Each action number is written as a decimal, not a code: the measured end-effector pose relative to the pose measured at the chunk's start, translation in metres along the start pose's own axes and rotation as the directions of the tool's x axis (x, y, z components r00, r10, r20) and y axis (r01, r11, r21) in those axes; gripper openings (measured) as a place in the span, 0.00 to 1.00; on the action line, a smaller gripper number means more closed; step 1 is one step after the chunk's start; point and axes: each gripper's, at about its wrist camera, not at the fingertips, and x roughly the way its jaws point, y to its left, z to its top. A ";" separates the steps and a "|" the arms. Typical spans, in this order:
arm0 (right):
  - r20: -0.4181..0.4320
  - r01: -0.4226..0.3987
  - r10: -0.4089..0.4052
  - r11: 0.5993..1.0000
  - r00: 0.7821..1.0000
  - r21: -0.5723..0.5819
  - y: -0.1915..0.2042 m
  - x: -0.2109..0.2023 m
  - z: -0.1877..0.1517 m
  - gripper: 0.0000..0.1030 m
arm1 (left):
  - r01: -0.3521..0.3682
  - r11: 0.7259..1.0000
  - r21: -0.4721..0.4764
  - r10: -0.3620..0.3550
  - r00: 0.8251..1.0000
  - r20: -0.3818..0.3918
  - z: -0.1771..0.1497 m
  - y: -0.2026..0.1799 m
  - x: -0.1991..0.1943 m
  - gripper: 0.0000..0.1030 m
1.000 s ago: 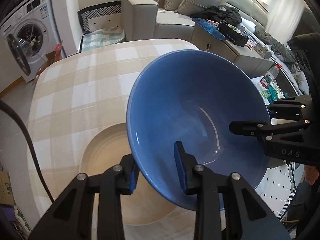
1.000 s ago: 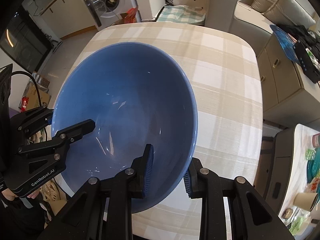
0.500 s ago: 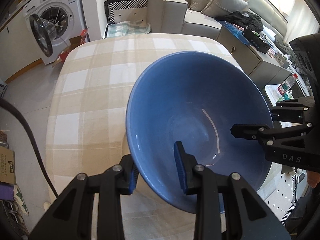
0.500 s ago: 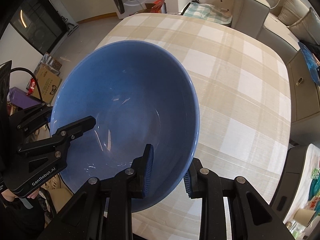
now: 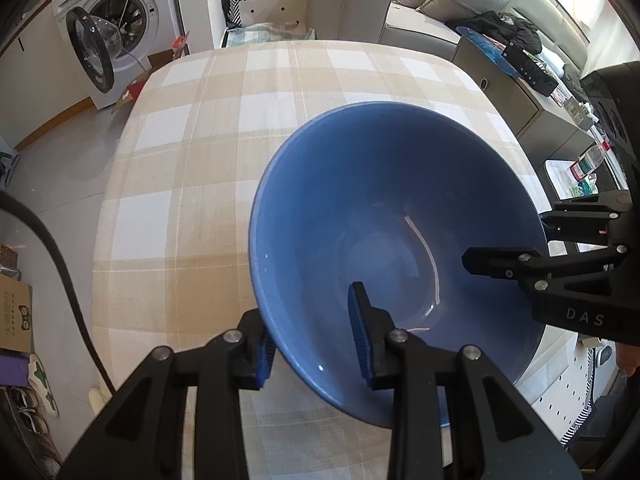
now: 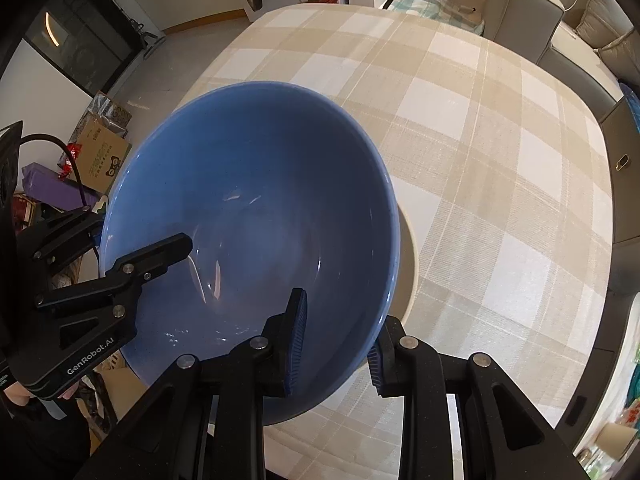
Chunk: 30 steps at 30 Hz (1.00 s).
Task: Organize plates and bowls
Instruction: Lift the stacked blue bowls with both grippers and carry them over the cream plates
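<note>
Checked tablecloth (image 5: 208, 184) below – both tongs clamp the blue bowl's (image 5: 360, 208) rim: left gripper (image 5: 316, 336) reads "GenRobot.AI", right gripper (image 6: 336, 344) "DAS".

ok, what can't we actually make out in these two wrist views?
- Cream plate: only a sliver shows in the right wrist view; the glossy blue ceramic bowl covers the rest, so contact is unclear. It is wholly hidden in the left wrist view.
- Bowl underside: hidden in both views.
- Box print: too small.
</note>
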 end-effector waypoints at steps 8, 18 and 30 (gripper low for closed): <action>-0.013 -0.017 0.017 1.000 1.000 0.006 -0.009 0.012 0.000 0.26 | -0.017 1.000 0.012 0.017 1.000 -0.002 0.002 0.000 0.004 0.30; -0.027 -0.010 0.010 1.000 1.000 0.004 -0.007 0.022 0.003 0.26 | -0.014 1.000 0.024 0.014 1.000 -0.005 0.001 -0.005 0.004 0.32; 0.008 -0.032 0.032 0.999 0.999 0.029 -0.008 0.029 0.007 0.29 | 0.057 0.998 0.015 -0.058 0.998 0.037 -0.003 -0.001 0.001 0.38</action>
